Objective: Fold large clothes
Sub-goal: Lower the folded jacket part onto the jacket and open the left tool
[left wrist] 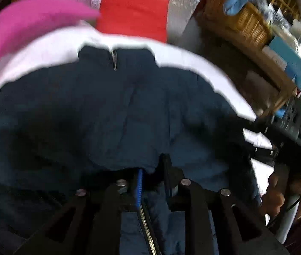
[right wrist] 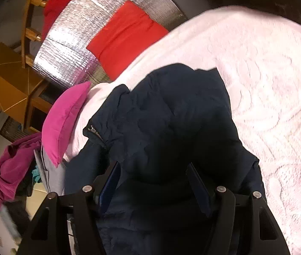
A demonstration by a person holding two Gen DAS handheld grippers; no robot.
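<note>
A dark navy zip-up jacket (left wrist: 112, 110) lies on a white textured bedspread (left wrist: 44, 48), collar and zipper at the far side. My left gripper (left wrist: 152, 170) is shut on the jacket's near hem beside the zipper. In the right wrist view the same jacket (right wrist: 171, 116) is bunched over the bedspread (right wrist: 267, 85). My right gripper (right wrist: 152, 182) has its jaws apart, with a thick fold of jacket fabric between them. The right gripper and the hand holding it show at the right edge of the left wrist view (left wrist: 278, 148).
A pink pillow (left wrist: 29, 23) and a red folded cloth (left wrist: 133, 14) lie at the bed's far end against a silver foil panel (right wrist: 69, 48). Wicker baskets and boxes (left wrist: 254, 27) fill shelves on the right. Magenta clothes (right wrist: 10, 170) hang off the bed's left side.
</note>
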